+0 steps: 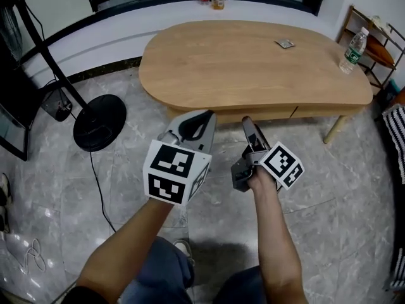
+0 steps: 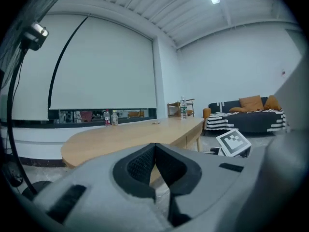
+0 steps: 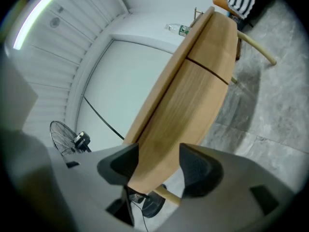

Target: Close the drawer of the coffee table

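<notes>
Desk (image 1: 253,62): far, oval, wood | drawer (image 3: 186,105): flush in desk's near edge | left tool (image 2: 154,149): jaws together, empty | right tool (image 3: 158,161): jaws part open, empty, short of drawer

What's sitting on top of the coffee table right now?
The coffee table top holds a water bottle near its right end and a small flat object; otherwise bare. Nothing covers any of it.

Oval wooden coffee table (image 1: 253,62); drawer (image 1: 228,114) flush with the front (closed).
</notes>
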Demonstrator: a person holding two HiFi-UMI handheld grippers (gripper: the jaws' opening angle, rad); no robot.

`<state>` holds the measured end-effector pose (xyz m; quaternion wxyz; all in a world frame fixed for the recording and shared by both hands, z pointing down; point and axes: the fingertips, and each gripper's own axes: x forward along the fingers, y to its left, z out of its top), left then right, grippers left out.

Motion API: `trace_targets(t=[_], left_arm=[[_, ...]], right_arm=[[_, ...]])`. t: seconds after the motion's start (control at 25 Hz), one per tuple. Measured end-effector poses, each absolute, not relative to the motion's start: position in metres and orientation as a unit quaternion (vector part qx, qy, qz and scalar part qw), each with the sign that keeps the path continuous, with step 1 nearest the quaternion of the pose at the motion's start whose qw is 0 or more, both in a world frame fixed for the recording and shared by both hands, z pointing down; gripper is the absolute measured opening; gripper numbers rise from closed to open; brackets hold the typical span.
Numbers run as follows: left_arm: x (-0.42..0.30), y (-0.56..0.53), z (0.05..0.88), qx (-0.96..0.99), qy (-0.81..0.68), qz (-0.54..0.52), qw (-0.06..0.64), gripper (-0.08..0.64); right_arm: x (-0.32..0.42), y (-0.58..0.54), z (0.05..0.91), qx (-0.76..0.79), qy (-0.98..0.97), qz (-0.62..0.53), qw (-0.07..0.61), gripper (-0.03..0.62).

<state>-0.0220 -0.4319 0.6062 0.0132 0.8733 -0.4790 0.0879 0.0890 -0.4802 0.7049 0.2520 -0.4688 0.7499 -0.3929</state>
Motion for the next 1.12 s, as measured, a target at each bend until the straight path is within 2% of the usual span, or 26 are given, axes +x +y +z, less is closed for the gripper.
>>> trace_targets(t=[0.16,0.4,0.64,0.84,1.12], left_arm=[[-0.022,-0.430,0.546,0.873,-0.477,0.094,0.026,0.002],[-0.036,-0.429,0.432,0.870,-0.479,0.108,0.035,0.002],[-0.057,-0.430,0.301,0.870,-0.478,0.111,0.045,0.002],[-0.087,-0.432,0.200,0.872,-0.476,0.105,0.049,0.002],[-0.134,-0.426,0.101,0.877,-0.471,0.092,0.029,0.002]], right_arm=[[0.094,-0.456,0.653,-0.473,0.755,-0.401,0.214,0.208],[0.091,-0.443,0.516,-0.488,0.779,-0.363,0.151,0.172],[0.068,-0.445,0.354,-0.489,0.816,-0.300,0.073,0.159],[0.039,-0.446,0.231,-0.490,0.827,-0.270,0.050,0.135],[-0.012,-0.432,0.125,-0.489,0.849,-0.201,-0.004,0.100]])
